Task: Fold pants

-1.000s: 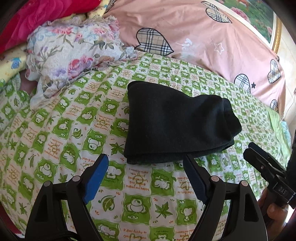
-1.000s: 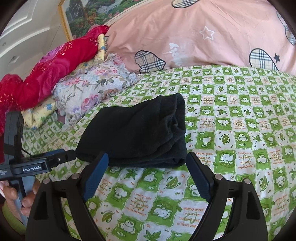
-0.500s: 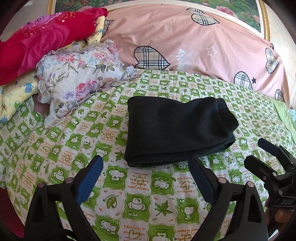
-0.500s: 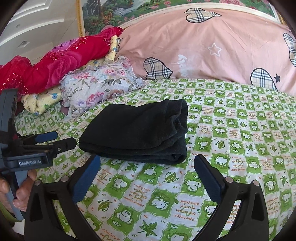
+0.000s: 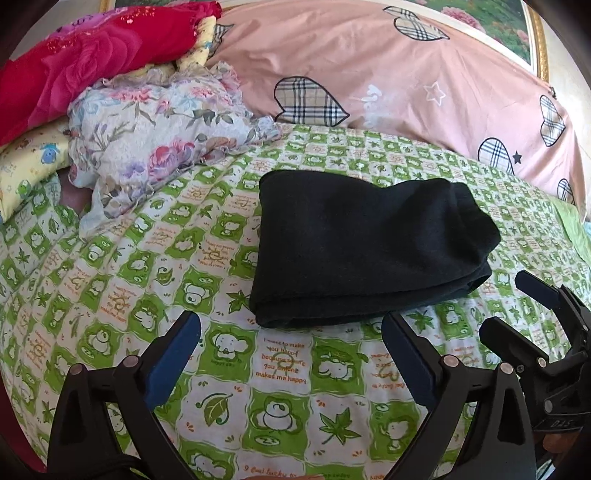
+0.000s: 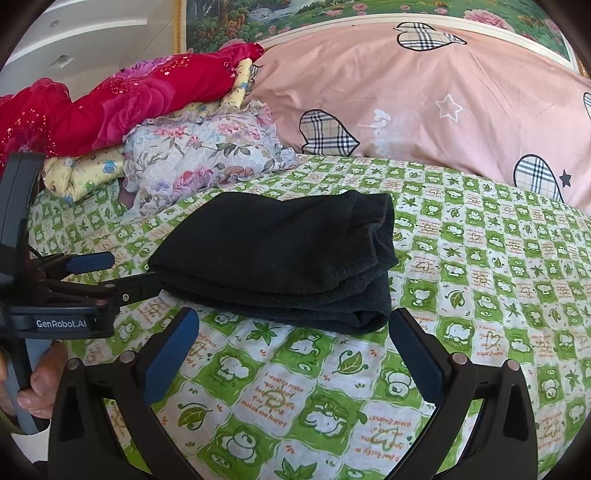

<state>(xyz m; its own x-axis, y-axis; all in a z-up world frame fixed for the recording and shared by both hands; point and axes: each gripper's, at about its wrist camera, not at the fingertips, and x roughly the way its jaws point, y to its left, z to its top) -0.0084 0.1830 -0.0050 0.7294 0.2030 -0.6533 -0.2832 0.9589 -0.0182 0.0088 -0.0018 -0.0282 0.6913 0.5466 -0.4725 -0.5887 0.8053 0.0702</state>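
The black pants (image 5: 362,251) lie folded into a thick rectangle on the green frog-print bed sheet (image 5: 280,369); they also show in the right wrist view (image 6: 280,258). My left gripper (image 5: 291,332) is open and empty, just short of the near edge of the pants. My right gripper (image 6: 293,325) is open and empty, just short of the pants' near right corner. The right gripper shows at the right edge of the left wrist view (image 5: 517,306), and the left gripper at the left of the right wrist view (image 6: 122,273), both apart from the pants.
A floral pillow (image 5: 162,136), a red quilt (image 5: 85,62) and a yellow cloth (image 5: 29,162) are piled at the back left. A large pink quilt with plaid hearts (image 5: 388,81) lies along the headboard. A framed painting (image 6: 332,11) hangs above.
Both grippers have drawn back and risen from the folded pants, staying open. The pants have not moved.
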